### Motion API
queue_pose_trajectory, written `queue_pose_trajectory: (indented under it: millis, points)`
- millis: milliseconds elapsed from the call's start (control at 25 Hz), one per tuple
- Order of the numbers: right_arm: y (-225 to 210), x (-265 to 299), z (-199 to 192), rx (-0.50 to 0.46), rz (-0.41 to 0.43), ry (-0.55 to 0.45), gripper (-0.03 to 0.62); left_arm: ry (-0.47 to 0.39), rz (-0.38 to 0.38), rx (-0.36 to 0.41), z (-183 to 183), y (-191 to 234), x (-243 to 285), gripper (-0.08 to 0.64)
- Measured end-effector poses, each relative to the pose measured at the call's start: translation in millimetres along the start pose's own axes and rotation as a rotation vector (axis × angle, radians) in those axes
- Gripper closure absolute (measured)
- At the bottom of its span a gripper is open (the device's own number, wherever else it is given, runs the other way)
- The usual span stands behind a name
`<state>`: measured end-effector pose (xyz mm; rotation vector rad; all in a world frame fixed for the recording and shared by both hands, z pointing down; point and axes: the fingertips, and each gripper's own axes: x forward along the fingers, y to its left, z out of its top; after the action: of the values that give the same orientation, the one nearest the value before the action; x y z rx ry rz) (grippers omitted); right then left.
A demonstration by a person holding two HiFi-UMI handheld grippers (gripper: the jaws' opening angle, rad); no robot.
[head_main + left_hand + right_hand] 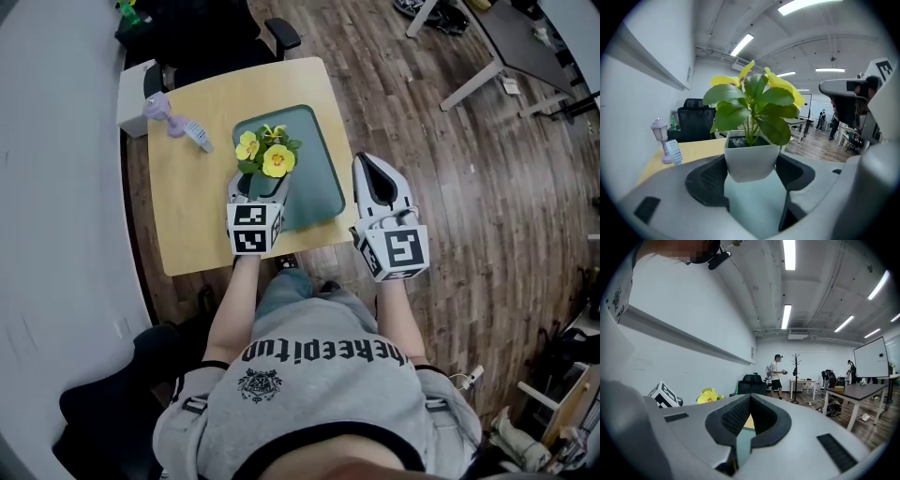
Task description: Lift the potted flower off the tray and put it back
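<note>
The potted flower (265,155), with yellow blooms and green leaves in a white square pot (751,157), is over the left part of the green tray (323,178) on the wooden table (187,211). My left gripper (265,181) comes at it from the near side. Its dark pads (710,180) press the pot's two sides, so it is shut on the pot. The pale green tray shows under the pot's base; whether the pot touches it is unclear. My right gripper (365,161) hovers by the tray's right edge, shut, holding nothing (749,413).
A small purple lantern (157,107) and a little white-and-blue fan (198,135) stand at the table's far left corner. A black office chair (220,37) is behind the table, a white wall to the left. Other people stand far off in the room.
</note>
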<state>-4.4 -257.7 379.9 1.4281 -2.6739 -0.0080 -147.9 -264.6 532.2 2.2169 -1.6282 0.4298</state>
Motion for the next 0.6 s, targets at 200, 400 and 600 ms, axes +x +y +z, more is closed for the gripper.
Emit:
queue_pose_trajectory:
  millis: [200,400,600]
  points:
    - [10,-11,8,-0.008,0.031,-0.02,0.589,-0.051,0.023,-0.019,19,-4,-34,0.23]
    - [19,-29,17,-0.012,0.059,-0.047,0.589,-0.104,0.046,-0.02,36,-15,-70,0.23]
    - [22,-48,28,-0.01,0.072,-0.081,0.589,-0.159,0.07,-0.016,52,-26,-101,0.23]
